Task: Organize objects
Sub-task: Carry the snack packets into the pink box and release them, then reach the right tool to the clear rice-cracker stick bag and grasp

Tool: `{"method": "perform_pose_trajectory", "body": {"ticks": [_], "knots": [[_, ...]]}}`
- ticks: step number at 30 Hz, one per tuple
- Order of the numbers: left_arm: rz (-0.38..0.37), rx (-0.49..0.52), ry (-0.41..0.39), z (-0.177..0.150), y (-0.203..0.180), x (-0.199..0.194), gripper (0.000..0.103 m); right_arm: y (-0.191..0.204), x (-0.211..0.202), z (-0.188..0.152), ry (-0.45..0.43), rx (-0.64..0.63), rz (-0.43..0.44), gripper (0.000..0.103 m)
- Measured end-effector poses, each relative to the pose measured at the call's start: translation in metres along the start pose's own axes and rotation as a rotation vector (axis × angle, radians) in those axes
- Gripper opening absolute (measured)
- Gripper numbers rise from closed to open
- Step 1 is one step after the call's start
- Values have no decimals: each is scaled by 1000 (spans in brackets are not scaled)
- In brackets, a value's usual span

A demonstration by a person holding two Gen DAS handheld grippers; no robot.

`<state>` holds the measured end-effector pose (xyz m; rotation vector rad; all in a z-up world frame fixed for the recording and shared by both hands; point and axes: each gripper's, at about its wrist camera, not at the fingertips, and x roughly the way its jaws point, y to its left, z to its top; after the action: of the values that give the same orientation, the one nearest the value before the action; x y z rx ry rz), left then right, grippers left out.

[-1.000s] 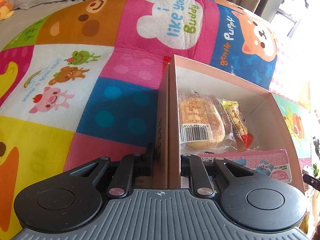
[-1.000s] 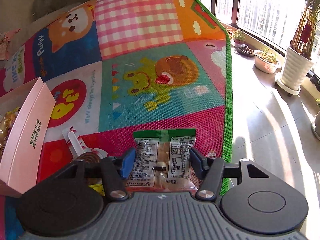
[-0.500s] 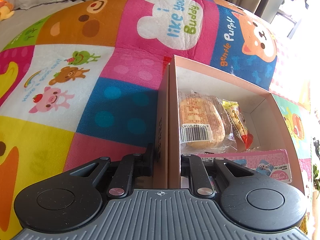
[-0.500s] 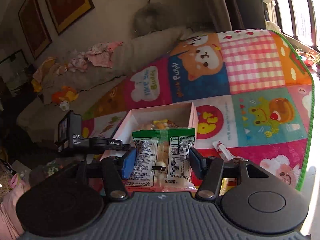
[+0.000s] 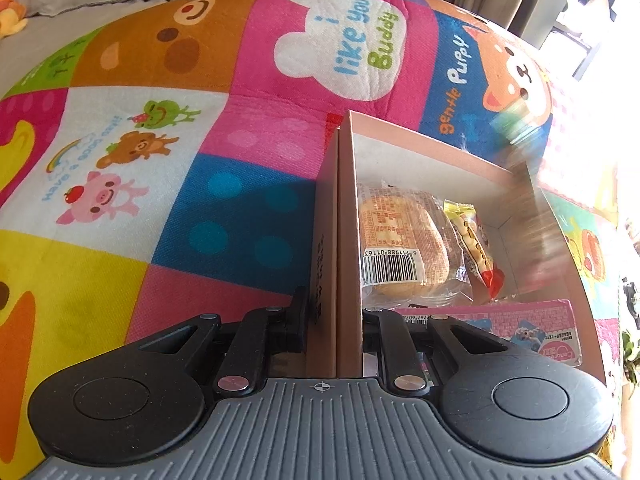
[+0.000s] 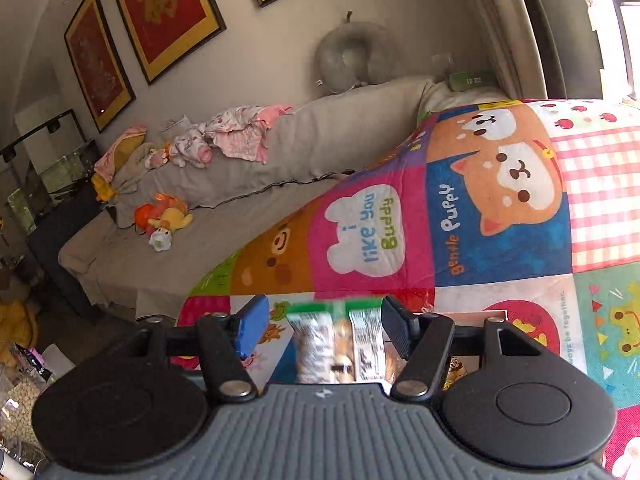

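My left gripper (image 5: 335, 316) is shut on the left wall of a pink cardboard box (image 5: 344, 216), one finger outside and one inside. The box holds a wrapped bun (image 5: 400, 248), a yellow snack stick (image 5: 474, 244) and a pink packet (image 5: 516, 324). A blurred green-topped packet (image 5: 520, 152) shows over the box's far right corner. In the right wrist view my right gripper (image 6: 320, 330) has its jaws spread wide, and the green-topped snack packet (image 6: 336, 344) is blurred between them, touching neither finger.
The colourful cartoon play mat (image 5: 160, 160) lies under the box. A grey sofa (image 6: 240, 184) with pink clothes (image 6: 240, 136) and plush toys (image 6: 164, 220) runs along the far wall, with framed pictures (image 6: 168, 12) above it.
My right gripper swung from the mat's window edge to above the box and opened wider. The green packet has come loose from its fingers. My left gripper has not moved.
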<state>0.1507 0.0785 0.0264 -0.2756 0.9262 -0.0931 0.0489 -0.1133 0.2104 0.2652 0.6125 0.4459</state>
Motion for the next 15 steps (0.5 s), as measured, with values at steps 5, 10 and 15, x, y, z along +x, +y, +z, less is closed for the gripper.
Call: {"method": "perform_pose_trajectory", "body": {"ticks": [5,10,15], "knots": [[3,8,0,0,-1,0,18,-24,-17,-22,-35,-18,-87,72],[3,9,0,0,-1,0,18,-76,-47,-57,-11,3,-218,73],[2,9,1,-1,-1,0,18,-121,-71,-96,59,37,-357,73]]}}
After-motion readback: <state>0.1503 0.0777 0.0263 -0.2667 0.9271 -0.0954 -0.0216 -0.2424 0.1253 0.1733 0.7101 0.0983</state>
